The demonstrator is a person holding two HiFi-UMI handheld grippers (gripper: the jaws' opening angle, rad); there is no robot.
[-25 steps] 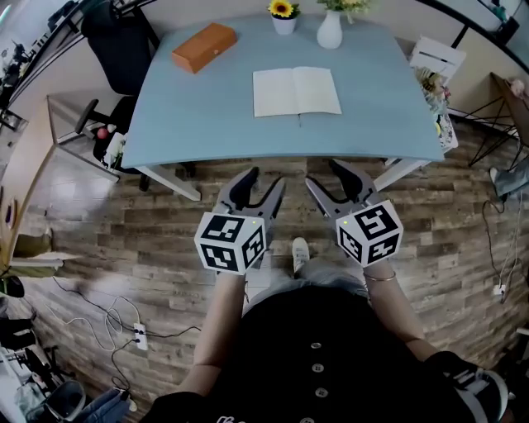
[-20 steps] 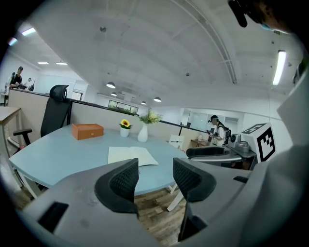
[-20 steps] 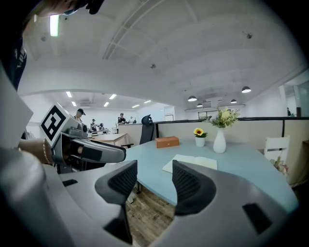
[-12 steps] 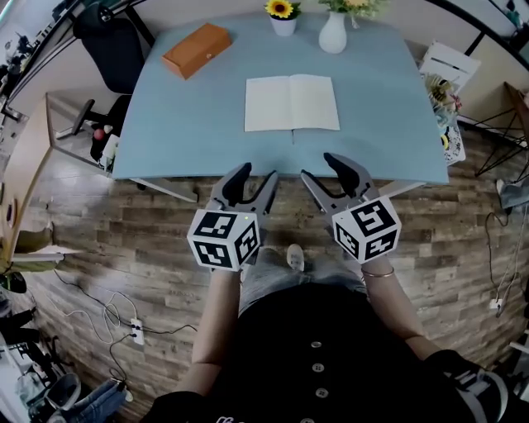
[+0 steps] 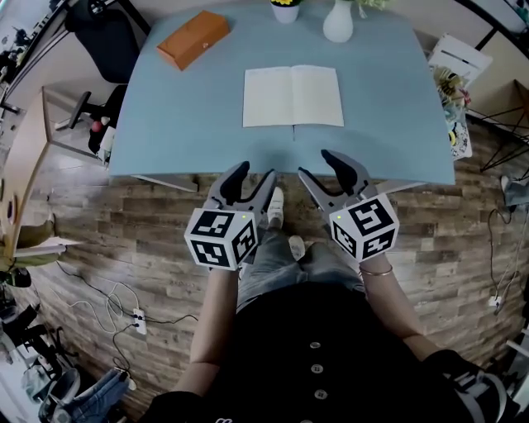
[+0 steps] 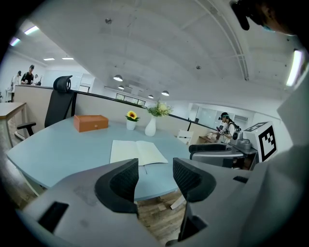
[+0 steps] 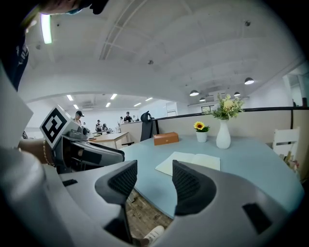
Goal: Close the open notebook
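Note:
The open notebook (image 5: 293,97) lies flat on the light blue table (image 5: 182,124), its cream pages facing up; it also shows in the left gripper view as the notebook (image 6: 136,152) and in the right gripper view as the notebook (image 7: 190,162). My left gripper (image 5: 251,178) hovers open at the table's near edge, short of the notebook. My right gripper (image 5: 317,168) hangs beside it, also open, empty. In their own views the left gripper (image 6: 155,181) and right gripper (image 7: 154,182) hold nothing.
An orange box (image 5: 192,39) sits at the table's far left. A white vase (image 5: 338,22) and a small sunflower pot (image 5: 286,10) stand at the far edge. A black office chair (image 5: 103,41) is at the left, a white stool (image 5: 459,59) at the right.
Both grippers have moved forward towards the table, from over the wooden floor to its near edge. Their jaws stay open. The notebook has not moved.

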